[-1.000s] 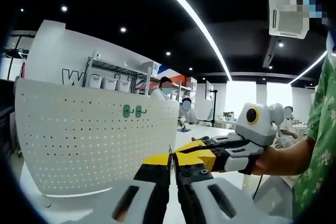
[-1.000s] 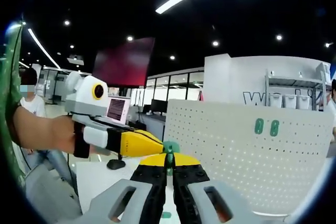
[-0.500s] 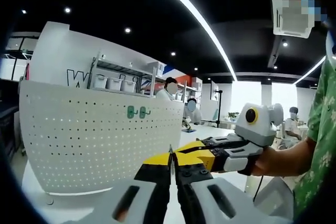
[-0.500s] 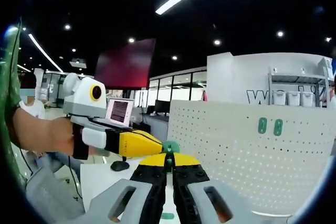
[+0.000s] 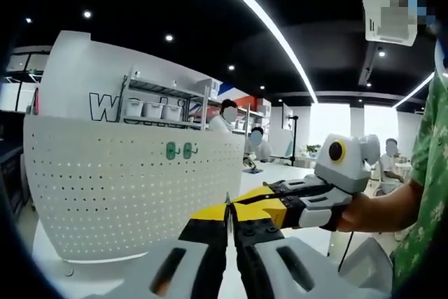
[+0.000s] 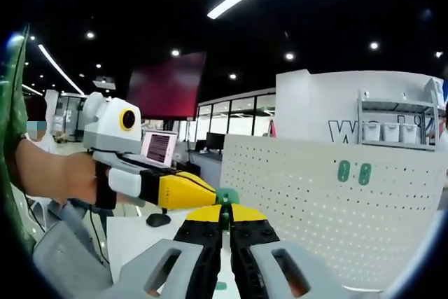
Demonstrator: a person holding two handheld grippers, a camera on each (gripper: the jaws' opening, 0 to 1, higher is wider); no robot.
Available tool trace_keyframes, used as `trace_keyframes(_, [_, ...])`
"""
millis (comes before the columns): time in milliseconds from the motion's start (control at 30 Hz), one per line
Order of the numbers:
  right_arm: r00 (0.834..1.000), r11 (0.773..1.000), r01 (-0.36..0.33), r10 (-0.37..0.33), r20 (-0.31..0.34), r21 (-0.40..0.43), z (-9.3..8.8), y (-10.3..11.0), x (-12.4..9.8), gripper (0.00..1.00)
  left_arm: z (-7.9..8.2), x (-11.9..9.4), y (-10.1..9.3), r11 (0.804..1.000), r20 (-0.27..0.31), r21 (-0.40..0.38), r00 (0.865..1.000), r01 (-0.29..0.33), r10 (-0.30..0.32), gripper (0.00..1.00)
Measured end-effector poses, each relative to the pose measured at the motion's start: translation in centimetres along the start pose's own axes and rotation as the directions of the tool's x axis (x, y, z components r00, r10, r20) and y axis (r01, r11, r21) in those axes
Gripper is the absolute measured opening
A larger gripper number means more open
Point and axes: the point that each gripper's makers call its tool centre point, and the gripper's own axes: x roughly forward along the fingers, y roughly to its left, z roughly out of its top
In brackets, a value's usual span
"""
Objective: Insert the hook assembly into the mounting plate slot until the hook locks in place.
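The white perforated mounting plate stands upright on the table, also seen as the plate. Two green hooks hang side by side near its top edge, the same hooks from the other side. My right gripper is shut on a small green hook piece that sticks out above its tips, well short of the plate. My left gripper is shut, with a thin sliver at its tips that I cannot identify. The two grippers' yellow tips meet: the right gripper comes in from the right, the left gripper from the left.
A hand and a green patterned sleeve hold the right gripper. A laptop and a mouse sit on a desk behind. Seated people and a shelf of white bins are beyond the plate. White table surface lies in front.
Both views have drifted slightly with the hands. The grippers stay shut and tip to tip, and the plate and its two hooks have not moved.
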Motion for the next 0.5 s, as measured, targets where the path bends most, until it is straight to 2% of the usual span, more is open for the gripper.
trace_keyframes(500, [1.000,1.000,0.004,-0.004,0.005,-0.028,0.03,-0.64,-0.08,0.01,0.09,0.50,0.01,1.000,0.001,0.013,1.000,-0.025,0.025,0.03])
